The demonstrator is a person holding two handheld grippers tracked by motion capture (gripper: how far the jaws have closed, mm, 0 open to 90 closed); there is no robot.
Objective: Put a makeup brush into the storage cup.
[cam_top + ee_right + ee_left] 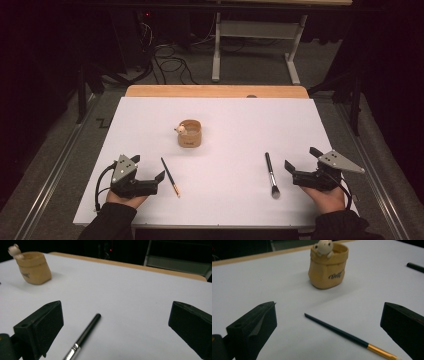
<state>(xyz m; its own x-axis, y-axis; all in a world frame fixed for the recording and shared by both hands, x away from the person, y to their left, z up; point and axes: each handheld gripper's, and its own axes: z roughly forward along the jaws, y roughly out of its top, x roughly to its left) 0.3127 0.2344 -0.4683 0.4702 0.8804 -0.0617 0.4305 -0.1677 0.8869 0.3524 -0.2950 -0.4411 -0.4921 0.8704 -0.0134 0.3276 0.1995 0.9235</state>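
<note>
Left gripper (150, 172) jaws apart beside thin paintbrush (170, 176) on desk (225, 210) | right gripper (300, 165) jaws apart beside makeup brush (271, 175) | both likely light, stiff, roll-prone; grip mid-handle | holder cup (189, 133) mid-desk.

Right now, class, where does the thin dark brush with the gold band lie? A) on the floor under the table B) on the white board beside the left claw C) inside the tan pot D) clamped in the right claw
B: the thin brush lies flat on the white board, just beside the open left claw, apart from the tan pot.
</note>
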